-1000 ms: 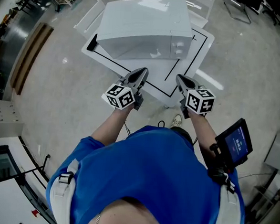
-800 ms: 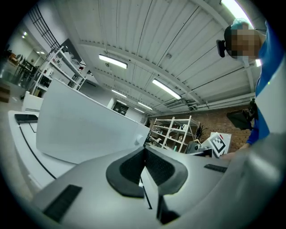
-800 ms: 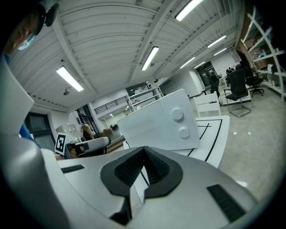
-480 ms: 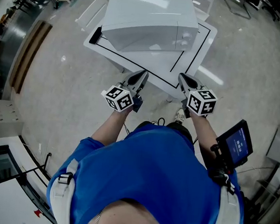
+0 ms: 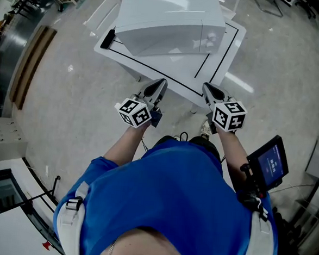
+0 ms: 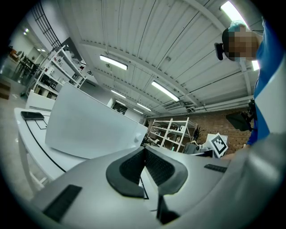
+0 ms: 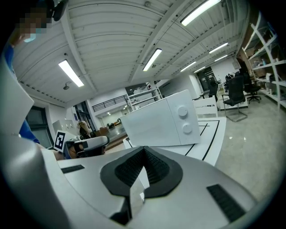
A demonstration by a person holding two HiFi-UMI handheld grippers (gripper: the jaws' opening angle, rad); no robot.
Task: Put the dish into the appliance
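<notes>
A white microwave [image 5: 167, 21] stands with its door closed on a white table [image 5: 221, 58] marked with black lines. Its two knobs face me in the right gripper view, on the microwave [image 7: 156, 125]. No dish is in any view. My left gripper [image 5: 161, 84] hangs at the table's near edge, shut and empty. My right gripper [image 5: 206, 88] is level with it, to the right, also shut with nothing between its pads. In the left gripper view the microwave [image 6: 89, 125] shows its plain side beyond the left gripper [image 6: 144, 150]. The right gripper [image 7: 144, 150] points slightly down.
A flat black object [image 5: 107, 39] lies on the table's left corner. A small screen [image 5: 269, 162] is mounted by my right arm. A wooden board [image 5: 30, 61] lies on the floor at left. Shelving [image 6: 172, 134] stands further back.
The table and microwave lie a little further from both grippers than a second ago. Both grippers now sit at the table's near edge instead of over it, and stay shut.
</notes>
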